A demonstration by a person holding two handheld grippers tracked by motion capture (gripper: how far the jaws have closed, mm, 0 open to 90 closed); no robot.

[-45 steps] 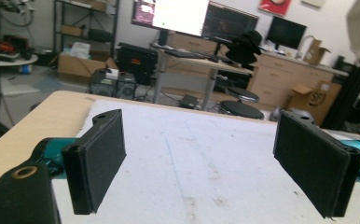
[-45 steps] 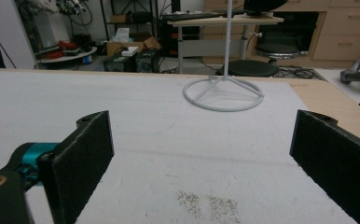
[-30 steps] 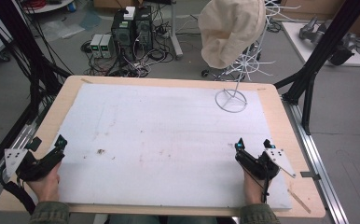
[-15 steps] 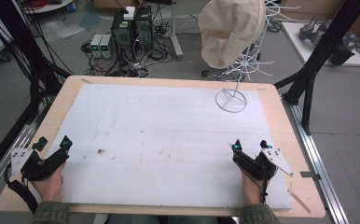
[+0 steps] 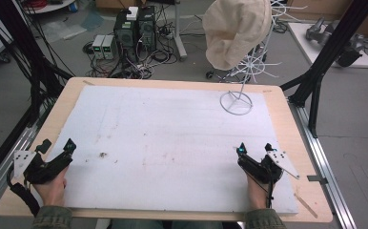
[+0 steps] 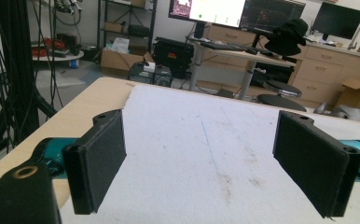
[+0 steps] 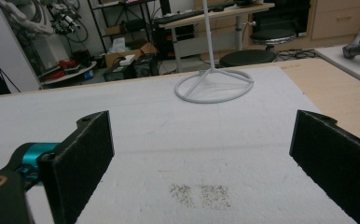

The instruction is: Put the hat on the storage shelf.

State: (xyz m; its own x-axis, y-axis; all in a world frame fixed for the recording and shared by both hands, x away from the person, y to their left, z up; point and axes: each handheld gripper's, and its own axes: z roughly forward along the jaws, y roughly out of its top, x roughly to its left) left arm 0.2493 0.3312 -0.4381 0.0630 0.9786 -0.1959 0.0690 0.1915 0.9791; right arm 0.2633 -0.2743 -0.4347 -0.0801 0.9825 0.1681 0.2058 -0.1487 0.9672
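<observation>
A beige hat (image 5: 237, 31) hangs on a white wire stand (image 5: 236, 102) at the back right of the white foam mat (image 5: 172, 124). My left gripper (image 5: 58, 144) rests near the mat's front left corner, open, with nothing between its black pads (image 6: 99, 158). My right gripper (image 5: 254, 149) sits near the front right, also open and empty. In the left gripper view the left gripper (image 6: 206, 163) looks across bare, stained mat. In the right gripper view the right gripper (image 7: 206, 158) points toward the stand's ring base (image 7: 214, 86), well ahead of it.
The mat lies on a wooden table (image 5: 287, 124) with black frame posts (image 5: 325, 62) at both sides. Computers and cables (image 5: 129, 33) stand on the floor behind. Small dark stains (image 5: 102, 154) mark the mat near the left gripper.
The left gripper has shifted a little to the right along the front edge. The right gripper has edged slightly left. Both stay open.
</observation>
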